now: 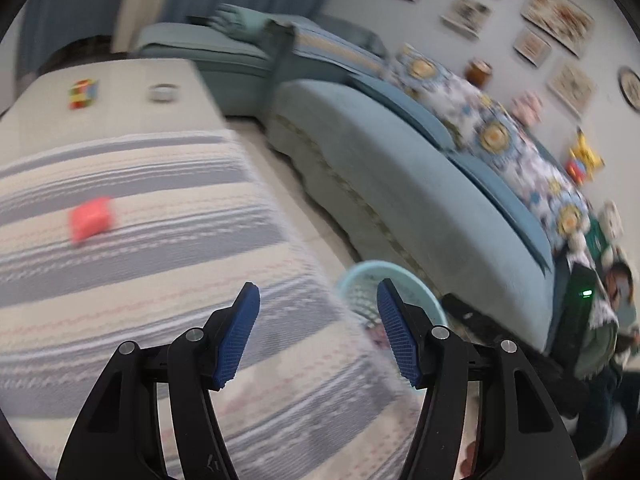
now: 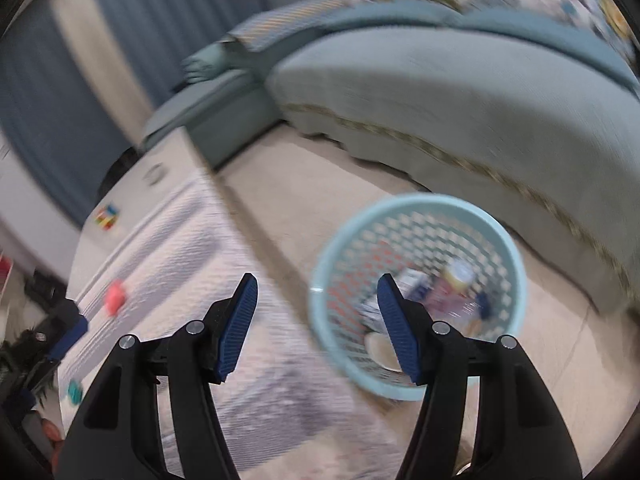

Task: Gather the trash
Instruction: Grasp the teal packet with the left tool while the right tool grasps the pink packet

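Soft, even indoor light is filling both views, with no hard shadows and no strong glare; its source is not showing. Motion blur is smearing nearly everything beyond the tools: in the left wrist view the striped cloth [image 1: 152, 208] and the pink block [image 1: 90, 219] on the counter are streaking, and the framed pictures [image 1: 556, 18] on the wall are losing their detail. In the right wrist view the pale blue basket [image 2: 418, 204] is looking soft, its contents unreadable, and the sofa [image 2: 460, 112] is blurring sideways. Only the black arms and blue pads [image 2: 240, 320] close to each lens are staying sharp. Fisheye distortion is bending straight edges, and dark vignetting is curving around the corners of both frames.
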Motion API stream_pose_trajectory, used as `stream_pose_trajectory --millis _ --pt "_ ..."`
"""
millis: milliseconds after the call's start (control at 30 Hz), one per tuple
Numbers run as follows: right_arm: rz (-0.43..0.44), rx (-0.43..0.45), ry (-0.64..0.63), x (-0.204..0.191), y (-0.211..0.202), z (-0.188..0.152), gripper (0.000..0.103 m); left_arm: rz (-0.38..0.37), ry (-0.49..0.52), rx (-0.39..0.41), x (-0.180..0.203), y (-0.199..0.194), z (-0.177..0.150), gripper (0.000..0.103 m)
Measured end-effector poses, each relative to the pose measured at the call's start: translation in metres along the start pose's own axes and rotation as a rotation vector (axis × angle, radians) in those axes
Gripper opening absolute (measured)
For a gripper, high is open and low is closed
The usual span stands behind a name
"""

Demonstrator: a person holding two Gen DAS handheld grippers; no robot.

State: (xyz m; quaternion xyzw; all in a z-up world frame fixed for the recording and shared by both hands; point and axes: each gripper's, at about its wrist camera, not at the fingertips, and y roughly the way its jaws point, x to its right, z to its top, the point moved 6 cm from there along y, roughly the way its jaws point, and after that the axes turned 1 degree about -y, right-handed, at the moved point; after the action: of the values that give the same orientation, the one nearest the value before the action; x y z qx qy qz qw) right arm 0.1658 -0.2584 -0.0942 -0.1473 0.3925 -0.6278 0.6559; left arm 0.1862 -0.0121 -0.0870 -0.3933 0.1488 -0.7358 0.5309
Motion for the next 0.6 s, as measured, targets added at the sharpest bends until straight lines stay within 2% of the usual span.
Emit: stream_pose_trajectory --millis 167,300,400,467,500,600 --pt "0.054 0.007 -0.187 -0.084 -0.007 -0.004 0.058 0.107 -0.096 0.074 -0.068 -0.054 0.004 0.059" --pt "0.126 -0.013 -0.303 -0.15 0.0 -0.019 0.058 0.195 -0.256 0.146 -0.147 -0.105 0.001 0.059" --pt "0.17 -0.039 -0.377 -0.19 0.013 -0.032 0.052 0.279 -0.364 0.183 -0.204 -0.135 -0.007 0.059" --pt "0.205 -0.057 -0.418 -0.211 0.023 -0.044 0.046 0.364 -0.417 0.204 -0.238 -0.152 -0.018 0.059" --pt "0.233 -0.086 -0.439 -0.224 0.033 -0.051 0.041 0.396 -0.438 0.207 -0.252 -0.158 -0.023 0.059" --pt "0.259 -0.158 -0.478 -0.246 0.056 -0.071 0.04 0.46 -0.484 0.177 -0.294 -0.164 -0.043 0.063"
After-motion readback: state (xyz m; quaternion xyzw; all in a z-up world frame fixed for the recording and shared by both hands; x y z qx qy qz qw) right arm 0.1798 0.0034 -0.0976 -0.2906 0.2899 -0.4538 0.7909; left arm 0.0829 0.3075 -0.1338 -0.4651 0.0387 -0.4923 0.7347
